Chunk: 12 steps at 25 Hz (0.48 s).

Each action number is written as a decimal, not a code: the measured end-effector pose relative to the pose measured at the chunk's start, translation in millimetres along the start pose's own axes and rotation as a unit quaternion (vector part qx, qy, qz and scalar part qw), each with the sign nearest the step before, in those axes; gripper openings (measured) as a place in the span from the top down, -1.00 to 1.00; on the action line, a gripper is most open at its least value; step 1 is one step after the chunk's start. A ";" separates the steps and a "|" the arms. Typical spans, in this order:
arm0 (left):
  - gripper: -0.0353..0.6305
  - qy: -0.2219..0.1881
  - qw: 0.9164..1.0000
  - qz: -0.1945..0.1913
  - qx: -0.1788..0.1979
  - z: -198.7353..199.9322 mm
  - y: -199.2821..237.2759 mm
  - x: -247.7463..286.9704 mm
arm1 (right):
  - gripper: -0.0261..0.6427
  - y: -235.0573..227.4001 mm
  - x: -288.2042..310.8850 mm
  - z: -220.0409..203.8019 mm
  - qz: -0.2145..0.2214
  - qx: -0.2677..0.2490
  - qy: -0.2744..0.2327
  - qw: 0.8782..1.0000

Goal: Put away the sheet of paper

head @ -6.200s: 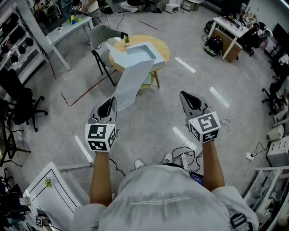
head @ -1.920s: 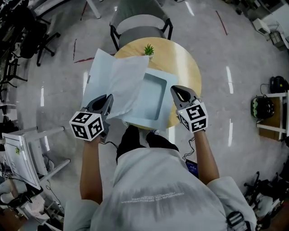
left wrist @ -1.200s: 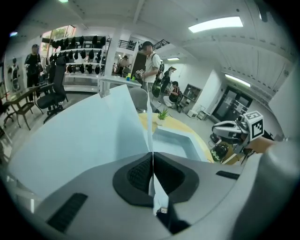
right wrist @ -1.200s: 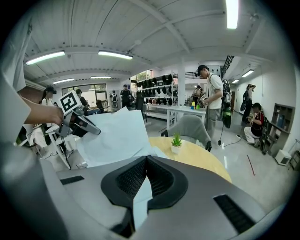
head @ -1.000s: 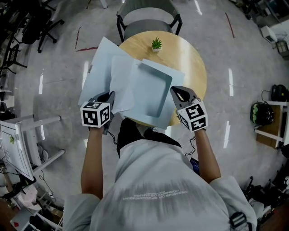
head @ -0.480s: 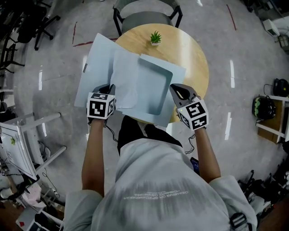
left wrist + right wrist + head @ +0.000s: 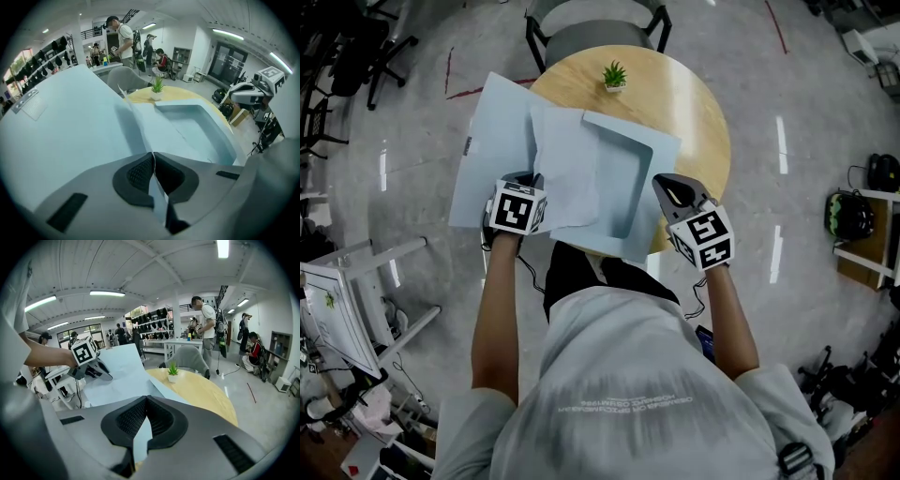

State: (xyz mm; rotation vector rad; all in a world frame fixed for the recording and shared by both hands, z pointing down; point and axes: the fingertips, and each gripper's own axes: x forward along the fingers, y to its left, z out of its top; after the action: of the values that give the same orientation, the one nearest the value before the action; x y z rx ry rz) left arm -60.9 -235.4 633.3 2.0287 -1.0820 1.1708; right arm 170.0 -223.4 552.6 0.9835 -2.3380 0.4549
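I look down on a round wooden bench (image 7: 698,103). A small potted plant (image 7: 614,77) stands near its far edge, and a grey chair (image 7: 591,21) is behind that edge.

A light blue case (image 7: 656,155) lies open on the left half of the bench. Its tray part, with a shallow hollow, hangs a little over the near edge. Its lid (image 7: 492,141) is folded out past the left edge of the bench and has no bench under it. In the left gripper view I see a small clear label pocket (image 7: 29,103) on this lid.

The sheet of paper (image 7: 567,159) lies over the place where lid and tray meet, at the left edge of the bench. Its right part reaches over the left rim of the hollow. I cannot tell if it rests flat on the case everywhere.

The left tongs (image 7: 153,157) are closed on the near edge of the sheet, and the thin paper is pinched between the two dark pads. The right tongs (image 7: 146,398) are closed on the near right rim of the case, just at the near edge of the bench. The two tongs are well apart, with the hollow of the tray between them.

Some people stand far behind in the room.
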 end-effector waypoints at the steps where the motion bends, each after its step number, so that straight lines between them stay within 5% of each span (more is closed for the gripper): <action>1: 0.84 0.006 1.000 -0.003 0.004 -1.0 -1.8 1.4 | 0.84 -1.7 -0.9 -0.8 -0.001 0.001 0.001 1.000; 12: 0.84 0.048 0.998 -0.026 0.028 -13.7 -13.2 5.1 | 0.84 -12.3 -7.5 -7.8 -0.008 0.006 0.004 1.000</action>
State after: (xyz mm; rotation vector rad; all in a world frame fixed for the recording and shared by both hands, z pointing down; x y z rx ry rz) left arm -54.1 -219.9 643.3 2.0095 -0.9541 1.2713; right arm 186.1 -223.7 555.3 1.0034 -2.3203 0.4662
